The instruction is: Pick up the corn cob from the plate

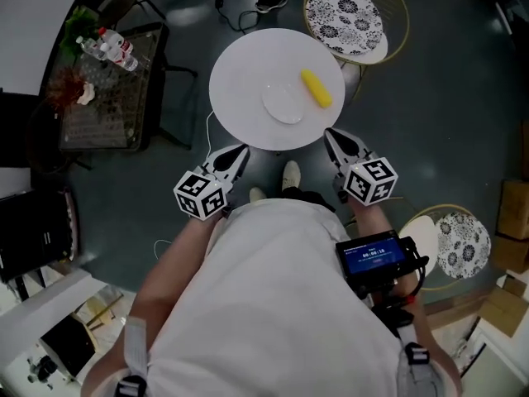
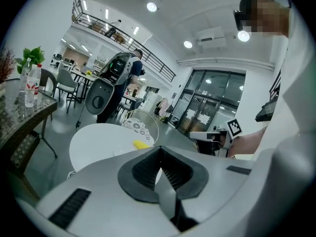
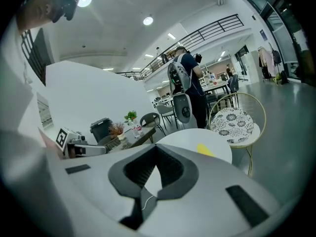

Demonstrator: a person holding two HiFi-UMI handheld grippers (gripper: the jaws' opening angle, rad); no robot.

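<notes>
Grey polished floor (image 1: 430, 98) is spreading beneath a café-like room, seen steeply from above. Nearest the person, the left gripper (image 1: 237, 154) and the right gripper (image 1: 333, 139) are hovering just short of the near edge of the round white table (image 1: 240, 64). Both are pointing toward it, and each has its 2 jaws pressed together on nothing. Farther on, the flat white plate (image 1: 281, 107) is lying near the table's middle. The yellow corn cob (image 1: 316, 88) is lying at the plate's far-right rim, 1 end reaching over bare tabletop. Beyond, a gold-framed chair with a black-and-white patterned seat (image 1: 345, 15) is standing close to the table.

Likely hazards: jaws arriving closed would be nudging the rounded cob instead of straddling it, sending it rolling toward the table's right edge. A pinch near 1 tip, or a push against the smooth plate, would be letting the cob pivot or the plate slide.
</notes>
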